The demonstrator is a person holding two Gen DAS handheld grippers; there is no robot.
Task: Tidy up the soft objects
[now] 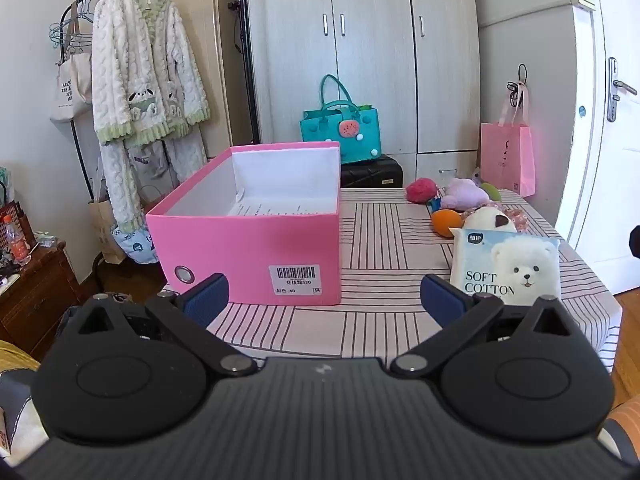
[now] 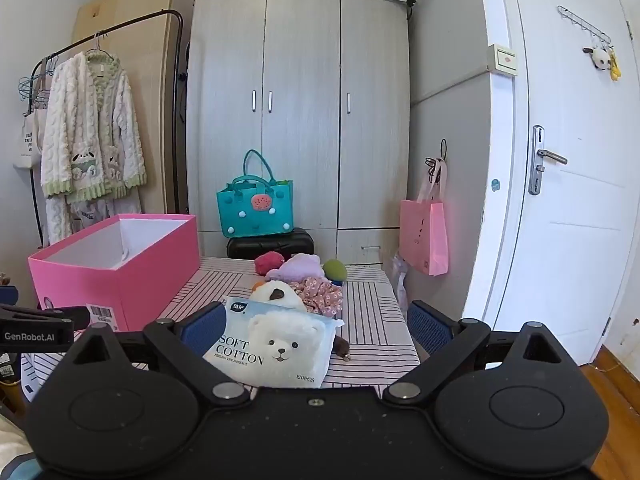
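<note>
An open pink box [image 1: 256, 240] [image 2: 116, 276] stands on the left of the striped table [image 1: 380, 260] [image 2: 372, 320], nothing showing inside it. To its right lies a heap of soft things: a red plush [image 1: 421, 190] [image 2: 269, 262], a purple plush [image 1: 464, 194] [image 2: 302, 268], an orange ball [image 1: 446, 222], a green ball [image 2: 335, 269], a white plush [image 1: 486, 219] [image 2: 280, 294], a floral cloth [image 2: 322, 296]. A "Soft Cotton" tissue pack [image 1: 506, 270] [image 2: 276, 348] leans in front. My left gripper [image 1: 324, 300] hangs open before the box. My right gripper [image 2: 316, 326] is open, the pack between its fingers, untouched.
A teal bag [image 1: 340, 128] sits on a black case [image 1: 372, 170] before the wardrobe [image 1: 360, 40]. A pink paper bag [image 1: 508, 156] hangs by the white door [image 2: 560, 160]. A clothes rack with a fleece robe [image 1: 140, 100] stands left, a wooden cabinet [image 1: 36, 296] below it.
</note>
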